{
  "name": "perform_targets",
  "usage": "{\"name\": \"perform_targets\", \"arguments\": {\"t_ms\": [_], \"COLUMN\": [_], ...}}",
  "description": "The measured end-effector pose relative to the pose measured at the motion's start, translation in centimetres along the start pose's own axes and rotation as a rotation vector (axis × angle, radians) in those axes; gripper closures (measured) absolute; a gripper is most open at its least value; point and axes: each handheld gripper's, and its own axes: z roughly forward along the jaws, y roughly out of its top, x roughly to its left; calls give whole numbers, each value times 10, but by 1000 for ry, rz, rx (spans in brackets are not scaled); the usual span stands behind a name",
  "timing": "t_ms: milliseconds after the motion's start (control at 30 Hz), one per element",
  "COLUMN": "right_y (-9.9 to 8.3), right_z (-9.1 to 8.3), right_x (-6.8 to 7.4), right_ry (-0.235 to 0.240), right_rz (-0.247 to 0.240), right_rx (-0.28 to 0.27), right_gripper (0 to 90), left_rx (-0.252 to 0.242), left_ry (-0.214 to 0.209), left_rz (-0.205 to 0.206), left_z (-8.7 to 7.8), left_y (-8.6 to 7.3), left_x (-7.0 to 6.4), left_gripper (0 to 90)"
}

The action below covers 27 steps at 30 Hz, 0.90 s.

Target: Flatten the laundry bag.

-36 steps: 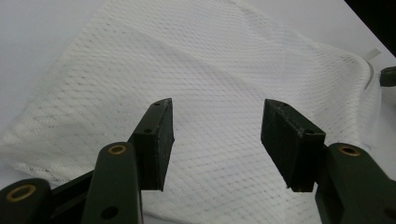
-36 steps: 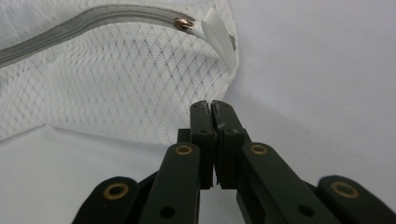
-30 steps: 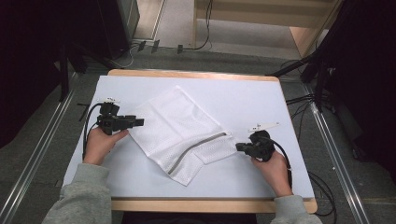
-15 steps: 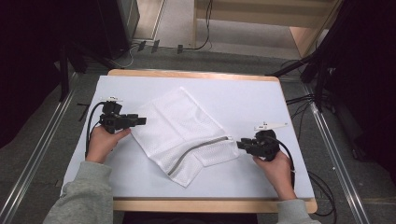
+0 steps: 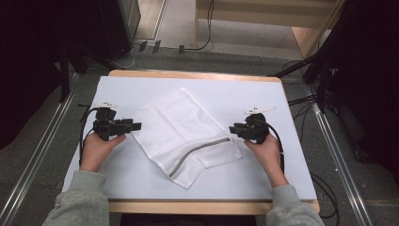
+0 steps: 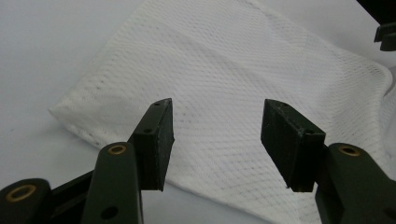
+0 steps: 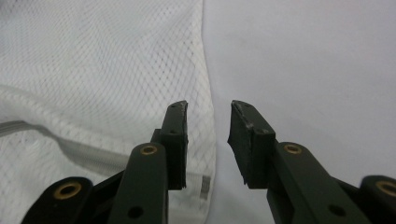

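Observation:
A white mesh bag (image 5: 181, 134) with a grey zipper (image 5: 200, 151) lies flat and askew on the white table (image 5: 235, 96). My left gripper (image 5: 137, 126) sits at the bag's left corner, open, pointing right. In the left gripper view the open left gripper (image 6: 217, 135) frames the mesh bag (image 6: 224, 79), with nothing held. My right gripper (image 5: 232, 128) is at the bag's right edge, near the zipper's end, pointing left. In the right gripper view the right gripper (image 7: 209, 135) is open, and the edge of the mesh bag (image 7: 93, 70) runs under its left jaw.
The table has a wooden rim (image 5: 188, 207) at the near edge. Metal rails (image 5: 336, 155) run along the floor on both sides. Cables (image 5: 301, 101) trail off the right side, and wooden furniture (image 5: 301, 28) stands behind the table.
My right gripper has moved away from the person and slightly left, up to the bag's right edge. The left gripper has shifted a little toward the person. The bag lies as before.

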Motion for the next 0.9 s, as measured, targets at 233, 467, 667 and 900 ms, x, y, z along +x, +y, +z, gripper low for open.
{"name": "perform_targets", "arguments": {"t_ms": [233,467,667,900], "right_y": [18,35,46,51], "right_z": [22,40,60,79], "right_x": [-2,-3,-3,2], "right_ry": [23,24,39,36], "right_rz": [-13,-22,-26,-39], "right_rx": [11,15,26,39], "right_gripper": [643,592,592,593], "left_rx": [10,6,4,4], "left_ry": [11,24,33,36], "left_rz": [-11,-21,-29,-20], "left_z": [-8,-17,-21,-22], "left_y": [-10,-20,-25,-27], "left_x": [-1,-1,-2,-2], "left_gripper": [447,438,437,433]}}
